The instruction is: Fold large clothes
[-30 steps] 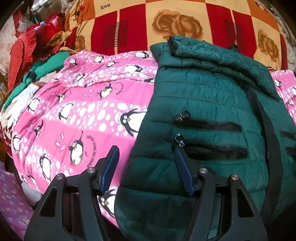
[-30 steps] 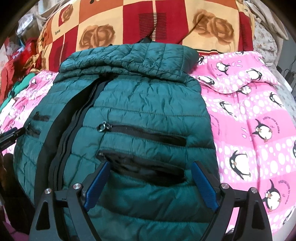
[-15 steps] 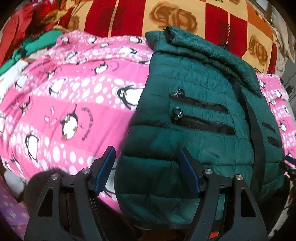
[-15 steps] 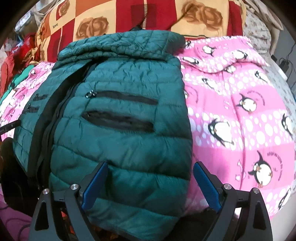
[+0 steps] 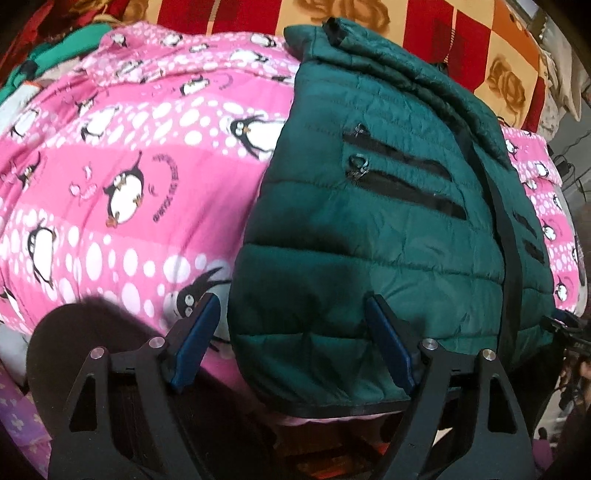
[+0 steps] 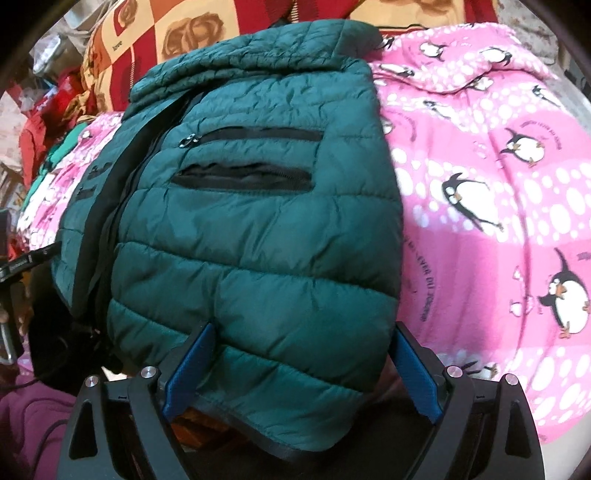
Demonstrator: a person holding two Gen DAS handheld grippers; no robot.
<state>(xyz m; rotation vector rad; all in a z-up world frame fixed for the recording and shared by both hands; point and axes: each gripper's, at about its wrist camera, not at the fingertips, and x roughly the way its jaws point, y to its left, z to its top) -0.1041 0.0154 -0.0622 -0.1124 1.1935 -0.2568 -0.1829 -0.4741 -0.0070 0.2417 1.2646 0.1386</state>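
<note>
A dark green quilted jacket lies flat on a pink penguin-print blanket, zip front up, with black pocket zips. Its hem hangs over the bed's near edge. My left gripper is open, straddling the jacket's lower left hem corner, one finger over the blanket. The jacket also fills the right wrist view. My right gripper is open, its fingers either side of the lower right hem. Nothing is gripped.
A red and cream rose-patterned cover lies behind the jacket. Piled red and green clothes sit at the far left. The pink blanket stretches to the right of the jacket. The other gripper's tip shows at the left edge.
Both grippers have pulled back toward the near edge of the bed, from the pocket area down to the jacket's hem. Both stayed open. The jacket has not moved.
</note>
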